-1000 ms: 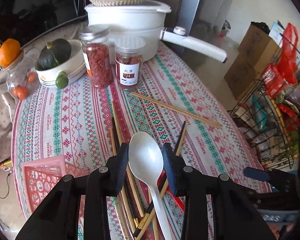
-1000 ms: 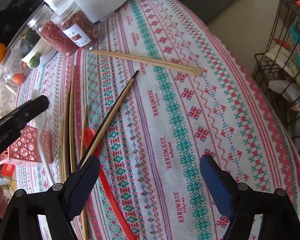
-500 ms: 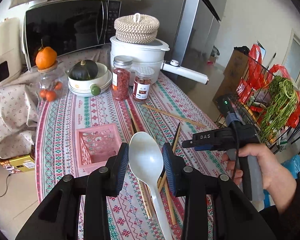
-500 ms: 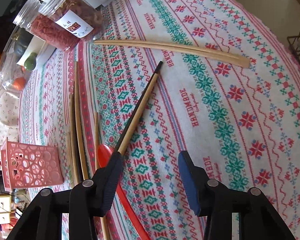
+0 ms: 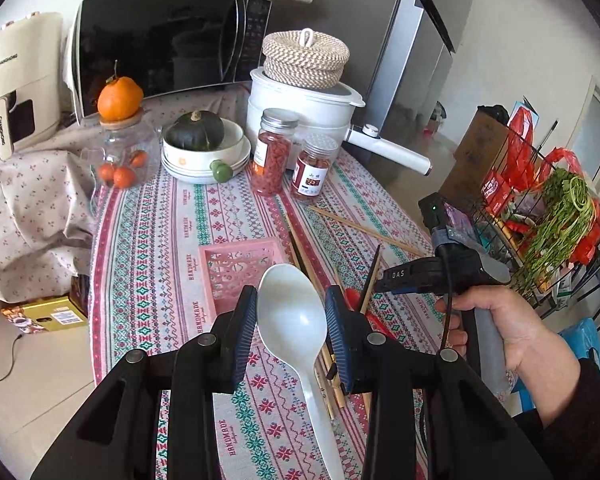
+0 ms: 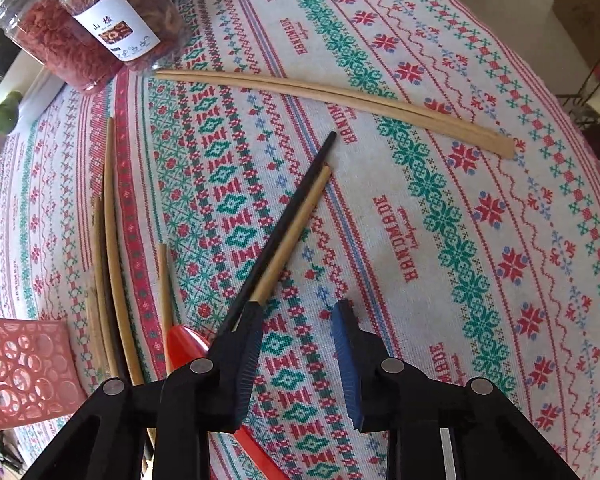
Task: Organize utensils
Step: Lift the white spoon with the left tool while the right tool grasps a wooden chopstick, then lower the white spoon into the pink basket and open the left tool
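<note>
Left tongs are clamped on the white plastic spoon, held above the patterned table. Right tongs are closing with nothing between them: the black chopstick and tan wooden chopstick pair lies just left, running diagonally away. Pink perforated basket waits beyond the spoon.

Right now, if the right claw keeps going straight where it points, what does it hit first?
Probably bare tablecloth: the right claw is closing with nothing between its pads. The black chopstick runs along its left finger; contact unclear.
</note>
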The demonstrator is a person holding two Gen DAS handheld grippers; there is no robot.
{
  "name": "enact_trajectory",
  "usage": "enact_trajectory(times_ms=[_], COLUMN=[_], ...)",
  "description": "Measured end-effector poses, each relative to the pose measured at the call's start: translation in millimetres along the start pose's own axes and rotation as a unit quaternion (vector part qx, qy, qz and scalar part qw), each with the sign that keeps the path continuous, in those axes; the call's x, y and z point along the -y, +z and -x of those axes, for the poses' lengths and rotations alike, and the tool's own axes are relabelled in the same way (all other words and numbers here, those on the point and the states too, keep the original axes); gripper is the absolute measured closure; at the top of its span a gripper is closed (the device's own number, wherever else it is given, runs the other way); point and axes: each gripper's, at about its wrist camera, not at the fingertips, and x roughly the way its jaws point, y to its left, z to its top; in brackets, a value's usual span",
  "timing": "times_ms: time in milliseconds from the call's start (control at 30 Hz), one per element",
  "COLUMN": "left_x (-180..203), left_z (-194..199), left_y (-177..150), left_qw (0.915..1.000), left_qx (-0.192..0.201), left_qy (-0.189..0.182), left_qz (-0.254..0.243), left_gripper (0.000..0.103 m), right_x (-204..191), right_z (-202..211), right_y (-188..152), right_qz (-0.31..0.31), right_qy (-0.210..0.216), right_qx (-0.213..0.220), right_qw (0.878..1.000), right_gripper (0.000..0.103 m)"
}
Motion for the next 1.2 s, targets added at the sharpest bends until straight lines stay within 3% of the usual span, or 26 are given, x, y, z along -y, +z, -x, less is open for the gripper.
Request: enact_trajectory(times_ms=[133,300,500,667,967,1067,1200], left_x=[-1,-2,-7,-7,-8,-9,-9], left_z=[3,7,5,6,5,6,16], left_y=[0,0,-1,-2,-3,-3,2], left_qw=[1.0,0.9999,0.9999,0.9999,0.9999,0.9999,0.9992], left_qx=[0.007,0.011,0.008,0.007,0.007,0.01,0.039], left_qy=[0.003,0.003,0.005,0.005,0.007,0.009,0.009], left_qz=[0.001,0.002,0.006,0.005,0.005,0.005,0.005], left_gripper=[0.066,0.066,0.066,0.066,0.066,0.066,0.066], right_x=[-24,-13,-17,-28,-25,-36,-29], right_z=[-4,-3,5,-1,-3,-3,-2], right_y=[-6,-2,0,-1,-1,-3,-4], right_qz=[0.038,-0.034,-0.028,-0.021,-0.008,0.02,-0.009], right_qy=[-0.043,0.041,0.049,0.037,0.032,0.008,0.045], right_qx=[0.012,-0.009,0.0,-0.002,-0.013,0.005,0.007], right_qw=[0.998,0.999,0.998,0.999,0.999,1.0,0.999], right_gripper=[0.072,0.072,0.073,0.085,0.087,0.092,0.096])
